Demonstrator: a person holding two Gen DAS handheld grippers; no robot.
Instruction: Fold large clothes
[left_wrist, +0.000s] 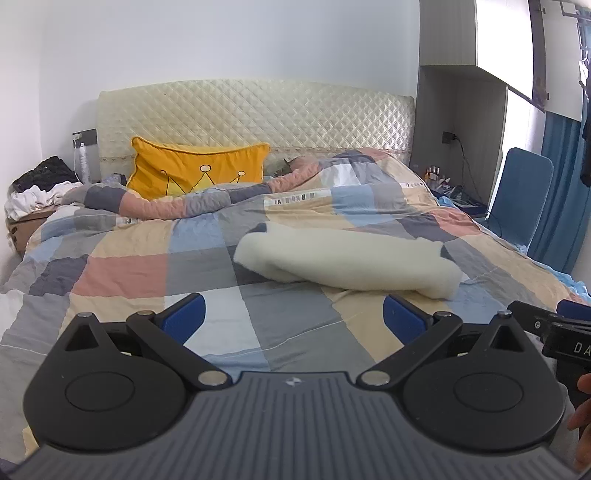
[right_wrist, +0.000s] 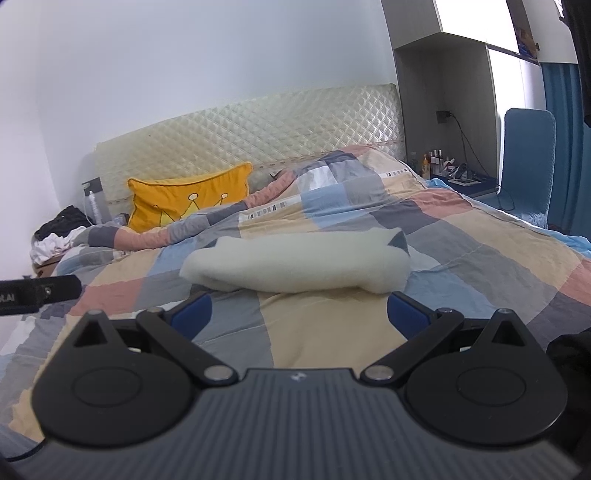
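The cream garment (left_wrist: 347, 258) is lying in a thick, rounded bundle on the patchwork quilt (left_wrist: 147, 266), roughly midway down the bed and somewhat toward the bed's right edge, well short of the headboard (left_wrist: 255, 110). It is already looking doubled over on itself, with a soft rolled fold running along its near side. Its long axis is running across the bed, edge to edge, so it is presenting its long flank to both grippers; one end is pointing toward the yellow cushion (left_wrist: 195, 171) side, the other toward the blue chair (left_wrist: 524, 192) side, where a small dark corner of fabric is peeking out in the right wrist view.

The left gripper (left_wrist: 293, 317) is hovering over the quilt just short of the bundle, its blue fingers (left_wrist: 184, 317) spread wide and holding nothing. The right gripper (right_wrist: 299, 314) is doing likewise, fingers (right_wrist: 406, 314) apart and empty, sitting squarely in front of the garment's near fold.

I judge this to be either the pause before a last fold or the finish. If another fold is wanted, each gripper should be taking one end of the near fold, pinching all layers together rather than only the top one, and both should be lifting evenly, since the thick fleecy cloth is likely to sag and unroll in the middle.
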